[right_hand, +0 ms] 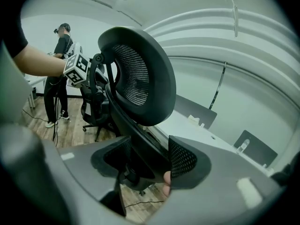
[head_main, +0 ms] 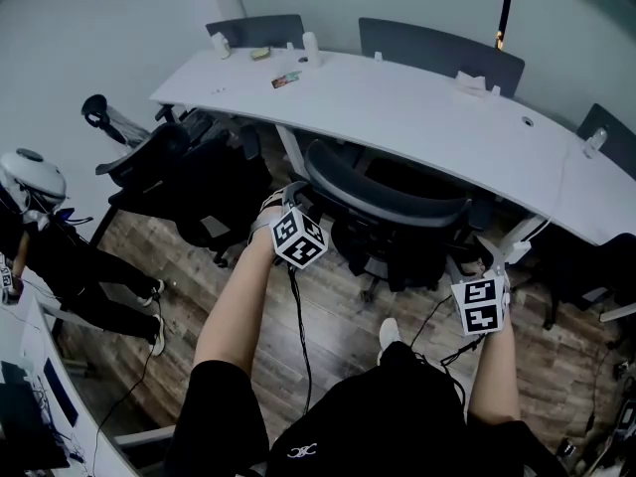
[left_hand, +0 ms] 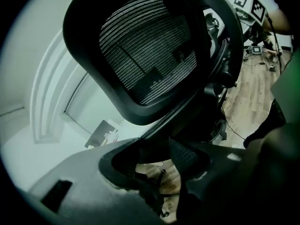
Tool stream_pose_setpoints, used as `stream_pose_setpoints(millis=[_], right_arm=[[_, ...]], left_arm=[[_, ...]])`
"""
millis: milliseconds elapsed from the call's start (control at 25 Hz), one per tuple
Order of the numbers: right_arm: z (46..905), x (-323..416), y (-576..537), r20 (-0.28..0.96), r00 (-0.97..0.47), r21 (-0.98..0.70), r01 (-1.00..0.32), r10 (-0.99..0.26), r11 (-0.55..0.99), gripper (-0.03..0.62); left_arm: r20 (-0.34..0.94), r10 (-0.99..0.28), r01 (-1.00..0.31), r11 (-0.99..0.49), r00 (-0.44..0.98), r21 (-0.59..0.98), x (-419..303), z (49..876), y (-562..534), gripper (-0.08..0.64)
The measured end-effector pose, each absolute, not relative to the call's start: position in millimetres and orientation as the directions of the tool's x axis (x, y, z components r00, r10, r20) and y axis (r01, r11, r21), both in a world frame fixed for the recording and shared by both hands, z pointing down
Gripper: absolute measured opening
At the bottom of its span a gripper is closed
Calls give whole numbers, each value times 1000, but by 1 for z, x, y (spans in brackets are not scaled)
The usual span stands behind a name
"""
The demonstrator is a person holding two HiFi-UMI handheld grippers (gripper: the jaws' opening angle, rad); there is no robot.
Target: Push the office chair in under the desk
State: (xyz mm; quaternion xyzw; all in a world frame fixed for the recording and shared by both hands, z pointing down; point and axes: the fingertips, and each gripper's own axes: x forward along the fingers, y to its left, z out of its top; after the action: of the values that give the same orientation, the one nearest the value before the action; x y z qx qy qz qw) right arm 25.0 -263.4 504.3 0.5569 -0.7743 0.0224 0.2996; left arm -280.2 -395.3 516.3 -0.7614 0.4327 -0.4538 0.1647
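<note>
The black office chair (head_main: 390, 203) stands at the white curved desk (head_main: 417, 102), its seat partly under the desktop and its mesh back toward me. My left gripper (head_main: 288, 199) is at the left end of the chair back, and my right gripper (head_main: 484, 266) is at the right end. In the left gripper view the chair's dark back frame (left_hand: 154, 125) runs between the jaws of the left gripper (left_hand: 152, 156) and fills the gap. The right gripper (right_hand: 143, 161) likewise has the back frame (right_hand: 136, 139) between its pads, below the mesh headrest (right_hand: 136, 74).
A second black chair (head_main: 189, 172) stands left of the desk, and a person (head_main: 60, 256) stands at the far left. More chairs (head_main: 437, 46) sit behind the desk. Small items (head_main: 286, 79) lie on the desktop. Cables trail over the wood floor (head_main: 338, 326).
</note>
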Motion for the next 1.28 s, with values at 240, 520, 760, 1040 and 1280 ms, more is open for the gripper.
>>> stream_pose_setpoints(millis=[240,520,760,1040,1280], right_arm=[[503,45,-299,488,-177,290,-891,-855,350,262],[503,67,-339,484,-167,281,-900,-859,333,270],[504,83,-370,480,-168,274,-904,-861,329,275],[500,103,-407,465,-169,271,-907,-869,322,279],[500,122,-439,458,-166,269,-910,-873,315,282]], left_arm=[[546,-795,-548,-589,264,-594,-264,513,-424,192],[544,-790,-557,-597,283,-577,-245,510,-462,189],[550,-781,-552,-609,296,-569,-230,510,-494,187],[549,-777,-557,-615,307,-558,-211,507,-530,190],[542,-782,-568,-608,309,-554,-191,506,-562,187]])
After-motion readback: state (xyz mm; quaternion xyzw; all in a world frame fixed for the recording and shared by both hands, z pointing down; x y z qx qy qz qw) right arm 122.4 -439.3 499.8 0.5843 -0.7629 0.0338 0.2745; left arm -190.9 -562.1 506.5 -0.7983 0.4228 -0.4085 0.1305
